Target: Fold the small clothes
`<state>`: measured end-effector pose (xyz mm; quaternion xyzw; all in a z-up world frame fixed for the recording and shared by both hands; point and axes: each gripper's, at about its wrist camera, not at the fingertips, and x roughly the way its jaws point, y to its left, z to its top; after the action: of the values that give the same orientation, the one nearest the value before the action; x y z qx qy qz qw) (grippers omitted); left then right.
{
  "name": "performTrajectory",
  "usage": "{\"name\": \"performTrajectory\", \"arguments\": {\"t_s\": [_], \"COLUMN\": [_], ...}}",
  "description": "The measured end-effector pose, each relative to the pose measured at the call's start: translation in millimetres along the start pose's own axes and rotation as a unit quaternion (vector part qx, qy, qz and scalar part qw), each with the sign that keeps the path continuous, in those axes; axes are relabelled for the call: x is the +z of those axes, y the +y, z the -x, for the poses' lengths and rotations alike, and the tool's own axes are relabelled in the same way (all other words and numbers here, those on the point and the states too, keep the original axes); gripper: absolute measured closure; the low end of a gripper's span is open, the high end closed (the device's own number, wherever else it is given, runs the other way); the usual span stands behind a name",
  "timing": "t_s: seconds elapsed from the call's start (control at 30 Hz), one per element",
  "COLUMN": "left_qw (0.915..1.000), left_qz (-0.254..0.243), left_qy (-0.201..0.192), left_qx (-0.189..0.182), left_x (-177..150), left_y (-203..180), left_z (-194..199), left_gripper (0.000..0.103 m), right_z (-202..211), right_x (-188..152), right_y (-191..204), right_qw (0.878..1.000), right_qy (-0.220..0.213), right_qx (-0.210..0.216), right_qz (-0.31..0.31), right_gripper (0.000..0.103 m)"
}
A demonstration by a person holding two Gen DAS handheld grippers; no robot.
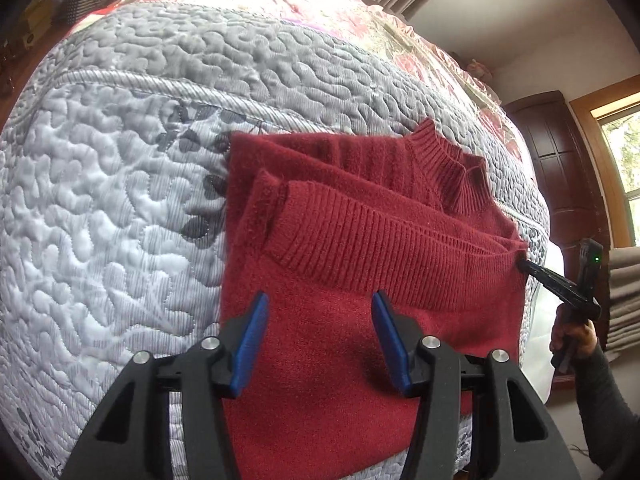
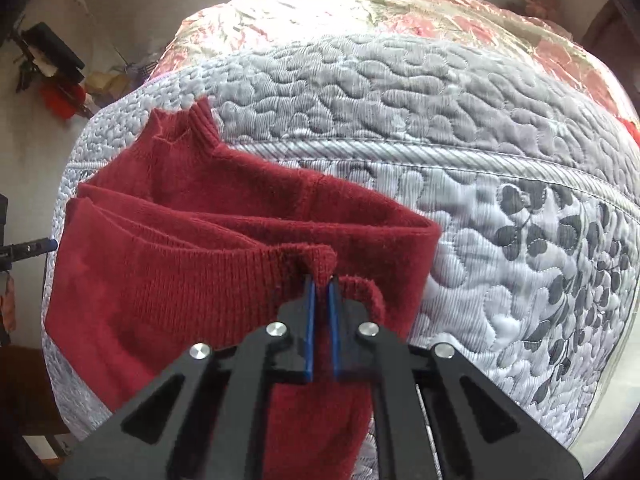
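A dark red knitted sweater [image 1: 360, 240] lies partly folded on the grey quilted bedspread [image 1: 100, 200], its ribbed hem doubled up toward the collar. My left gripper [image 1: 320, 304] hovers open just above the sweater's lower body, with its blue pads apart. In the same view my right gripper [image 1: 524, 266] pinches the ribbed hem's right corner, held by a hand in a dark sleeve. The right wrist view shows the right gripper [image 2: 322, 284] shut on a bunched corner of the red sweater [image 2: 180, 248], lifted slightly off the bedspread [image 2: 480, 208].
A shiny pink floral cover [image 1: 320, 8] lies across the far part of the bed. A dark wooden door [image 1: 560, 168] and a window stand at the right. Clutter and a red object [image 2: 60, 100] sit on the floor to the left of the bed.
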<state>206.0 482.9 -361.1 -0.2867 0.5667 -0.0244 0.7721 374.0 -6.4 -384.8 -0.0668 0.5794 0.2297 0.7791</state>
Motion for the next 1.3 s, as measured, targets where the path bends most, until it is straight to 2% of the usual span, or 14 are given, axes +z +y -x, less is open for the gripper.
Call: {"name": "performTrajectory", "arguments": {"t_s": [0.1, 0.2, 0.37, 0.5, 0.67, 0.77, 0.83, 0.87, 0.9, 0.97, 1.0, 1.07, 1.2, 1.3], "left_qw": [1.0000, 0.9999, 0.9994, 0.9982, 0.9907, 0.9860, 0.9857, 0.9847, 0.9822, 0.9783, 0.9773, 0.9760, 0.9791, 0.9844], "left_qz": [0.005, 0.006, -0.022, -0.046, -0.082, -0.101, -0.112, -0.120, -0.130, -0.142, -0.144, -0.149, -0.139, -0.116], "left_qy": [0.000, -0.006, -0.023, -0.025, -0.008, -0.011, -0.007, -0.005, -0.007, -0.006, -0.008, -0.014, -0.001, -0.007], "left_qx": [0.006, 0.012, 0.015, 0.029, 0.108, 0.133, 0.125, 0.126, 0.136, 0.151, 0.155, 0.158, 0.148, 0.132], "left_x": [-2.6, -2.7, 7.2, 21.1, 32.5, 34.8, 34.5, 33.5, 32.7, 31.3, 30.5, 31.0, 32.8, 35.5], "left_y": [2.9, 6.1, -0.5, -6.9, -13.1, -19.2, -26.4, -30.2, -34.3, -40.3, -39.8, -40.5, -33.2, -24.8], "left_z": [-5.7, -7.9, -0.8, -5.9, -25.3, -30.0, -34.6, -36.4, -37.5, -40.1, -38.2, -36.8, -41.1, -40.8], "left_gripper": [0.049, 0.049, 0.049, 0.046, 0.042, 0.033, 0.034, 0.038, 0.057, 0.081, 0.085, 0.089, 0.088, 0.085], "right_z": [3.9, -14.3, 16.2, 31.0, 23.4, 14.1, 9.7, 8.3, 7.2, 3.9, 3.9, 4.5, -5.3, -11.2], "right_x": [-1.3, -5.7, -2.2, -7.8, -26.8, -33.5, -31.8, -30.4, -28.4, -22.6, -20.5, -16.2, -10.2, -9.0], "right_y": [-17.1, -22.5, -29.2, -51.6, -56.8, -46.7, -40.3, -37.3, -34.6, -28.1, -27.0, -25.2, -27.1, -22.4], "right_qw": [0.999, 0.999, 0.995, 0.992, 0.993, 0.994, 0.995, 0.996, 0.996, 0.997, 0.998, 0.998, 0.998, 0.999], "right_qy": [-0.019, 0.007, -0.026, -0.023, 0.001, 0.005, 0.007, 0.007, 0.007, 0.011, 0.009, 0.007, 0.027, 0.032], "right_qx": [0.000, -0.002, 0.044, 0.062, 0.066, 0.068, 0.064, 0.062, 0.062, 0.058, 0.054, 0.049, 0.038, 0.036], "right_qz": [-0.040, -0.051, -0.080, -0.106, -0.095, -0.087, -0.076, -0.069, -0.062, -0.047, -0.041, -0.029, -0.030, -0.020], "right_gripper": [0.098, 0.094, 0.064, 0.059, 0.051, 0.049, 0.049, 0.049, 0.050, 0.070, 0.074, 0.081, 0.072, 0.075]}}
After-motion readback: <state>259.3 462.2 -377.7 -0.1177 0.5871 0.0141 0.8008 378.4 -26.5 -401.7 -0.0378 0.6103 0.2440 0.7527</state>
